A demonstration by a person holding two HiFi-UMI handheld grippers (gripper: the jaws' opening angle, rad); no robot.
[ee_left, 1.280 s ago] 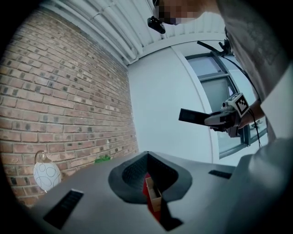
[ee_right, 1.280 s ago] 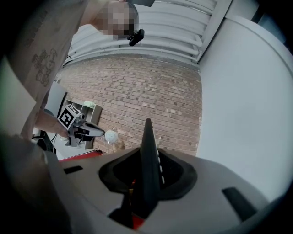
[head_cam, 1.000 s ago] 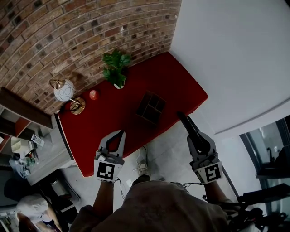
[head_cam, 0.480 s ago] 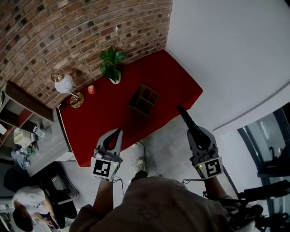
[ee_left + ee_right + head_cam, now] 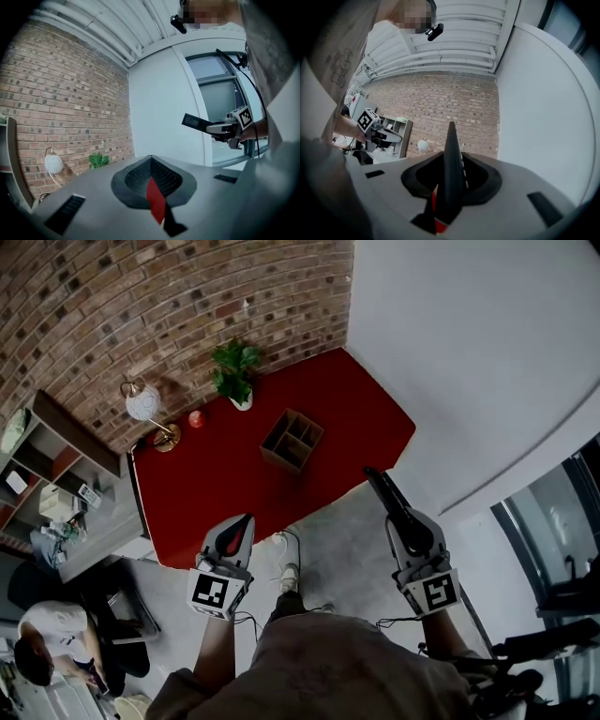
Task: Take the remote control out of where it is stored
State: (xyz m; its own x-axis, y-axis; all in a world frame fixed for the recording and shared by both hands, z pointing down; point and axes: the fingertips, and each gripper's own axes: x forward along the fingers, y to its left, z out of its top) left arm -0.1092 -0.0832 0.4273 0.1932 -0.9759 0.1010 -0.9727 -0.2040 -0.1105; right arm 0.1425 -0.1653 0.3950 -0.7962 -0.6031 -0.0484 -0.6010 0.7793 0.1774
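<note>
1. Clearly the right gripper (image 5: 405,521) does the work. Its jaws are clamped on the near end of the remote control (image 5: 380,488), which stands edge-on between them. That grip leaves most of its black length sticking out ahead, with the buttons along one side.
2. Left of it, across the person's body, the left gripper (image 5: 246,523) has its jaws drawn together with nothing between them. I judge it a spare hand, since one grip is enough for so slim a thing.
3. Both grippers hang over the grey floor, on the near side of the red table (image 5: 216,493). The remote's far tip lies close to the table's near edge.
4. Farther on, a wooden box (image 5: 292,439) with open compartments sits mid-table, well apart from the remote. I take it for the storing place, so the remote is out of it and the task looks as good as done.
5. Farthest, along the brick wall, stand a potted plant (image 5: 234,367), a small red round thing (image 5: 196,418) and a globe lamp (image 5: 142,401) to the left.
</note>
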